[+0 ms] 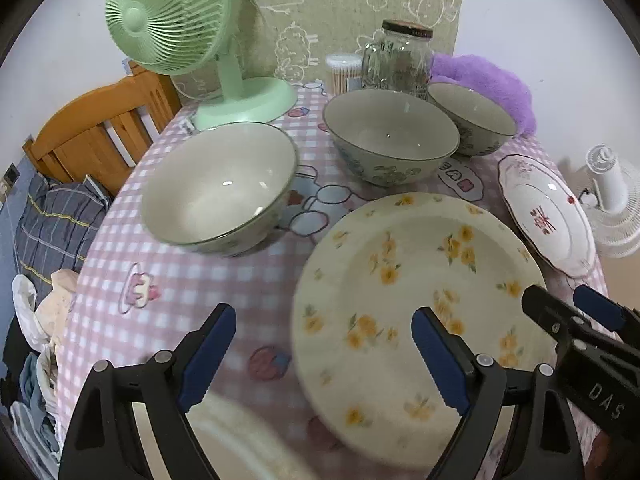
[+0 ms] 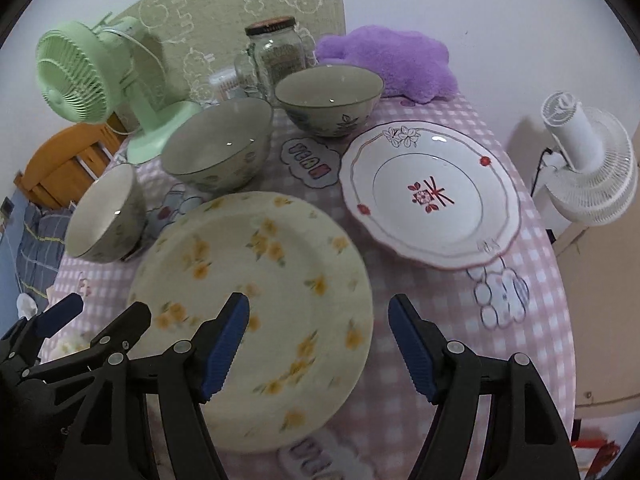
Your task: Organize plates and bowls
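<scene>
While both jaws gape, yellow-flowered plate (image 2: pixel 256 300) overhangs table edge (image 2: pixel 560 320) — unheld.

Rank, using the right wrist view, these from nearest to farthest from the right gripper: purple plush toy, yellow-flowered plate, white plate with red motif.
1. Yellow-flowered plate, directly under the right gripper.
2. White plate with red motif, ahead, to the right.
3. Purple plush toy, at the table's far edge.

Both wrist cameras look forward and down over the desk (image 1: pixel 224 280) from close above its near edge, left view set further left. They share the yellow-flowered plate (image 1: pixel 420 300) (image 2: pixel 256 308), three bowls and the green fan (image 1: pixel 168 20) (image 2: pixel 84 76).
</scene>
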